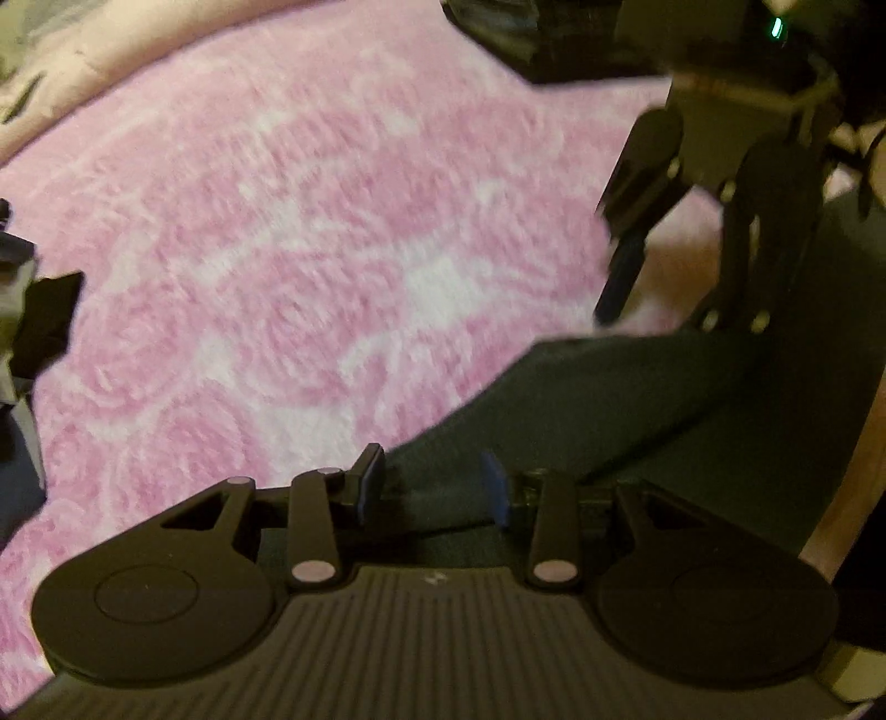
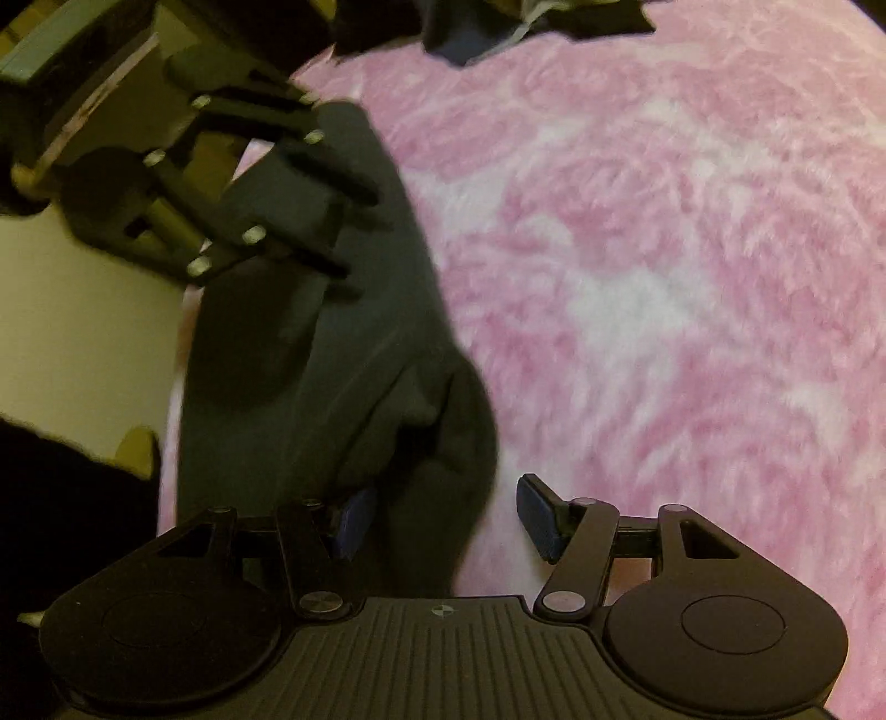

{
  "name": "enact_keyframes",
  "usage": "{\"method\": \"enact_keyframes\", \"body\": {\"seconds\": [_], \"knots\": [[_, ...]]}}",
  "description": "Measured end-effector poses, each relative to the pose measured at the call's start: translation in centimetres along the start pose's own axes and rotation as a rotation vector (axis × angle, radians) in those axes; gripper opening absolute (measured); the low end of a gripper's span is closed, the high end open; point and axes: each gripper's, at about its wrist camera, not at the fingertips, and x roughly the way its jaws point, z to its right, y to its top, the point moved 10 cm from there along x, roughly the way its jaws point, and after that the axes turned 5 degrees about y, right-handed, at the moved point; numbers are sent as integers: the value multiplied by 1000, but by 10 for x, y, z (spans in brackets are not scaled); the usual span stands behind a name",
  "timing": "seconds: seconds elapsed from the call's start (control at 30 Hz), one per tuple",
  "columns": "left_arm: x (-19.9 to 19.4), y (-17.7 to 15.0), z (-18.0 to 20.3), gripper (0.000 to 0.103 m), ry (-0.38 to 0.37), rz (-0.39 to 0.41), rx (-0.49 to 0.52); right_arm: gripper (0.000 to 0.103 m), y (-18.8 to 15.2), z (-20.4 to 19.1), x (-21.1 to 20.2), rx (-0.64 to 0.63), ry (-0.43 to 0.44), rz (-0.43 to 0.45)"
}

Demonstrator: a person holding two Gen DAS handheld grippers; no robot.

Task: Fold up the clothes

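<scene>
**Dark garment lying at the edge of a pink blanket, both grippers over it**

In the left wrist view, a dark object (image 1: pixel 39 315) is poking in from the left edge, too blurred to name. The fluffy pink and white blanket (image 1: pixel 310 232) is filling the middle. A pile of dark items (image 1: pixel 531 39) is sitting at the top edge, and a pale pink cloth (image 1: pixel 72 72) is showing in the top left corner. To the right, the dark grey garment (image 1: pixel 637 399) is spreading over the blanket's lower right part. The right gripper (image 1: pixel 681 277) is hanging above it at the far right, its fingers standing apart.

The left gripper (image 1: pixel 432 487) is standing partly spread, with a strip of the garment running between its blue pads (image 1: pixel 370 482). Whether the pads are pressing the cloth, I cannot tell.

In the right wrist view, the left gripper is appearing at the upper left, over the garment's far end. A pale floor or wall is showing beside it. The garment is lying in a long band from there down to the near edge, bunched into folds. The right gripper (image 2: pixel 443 515) is standing spread, its left pad against the garment's bunched edge and its right pad over bare blanket, apart from the cloth. More dark clothes (image 2: pixel 487 27) are lying at the top.
</scene>
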Motion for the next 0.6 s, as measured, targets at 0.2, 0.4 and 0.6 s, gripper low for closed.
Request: {"method": "enact_keyframes", "body": {"seconds": [0.2,0.4,0.6], "knots": [[5,-13,-12,33,13,-18,-24,60,18,16,2,0,-97,129],[5,-24,-21,33,26,-28,-23,60,2,84,-77,330,-348,408],[5,-27,-23,33,26,-21,-9,60,11,46,-80,302,-209,400]]}}
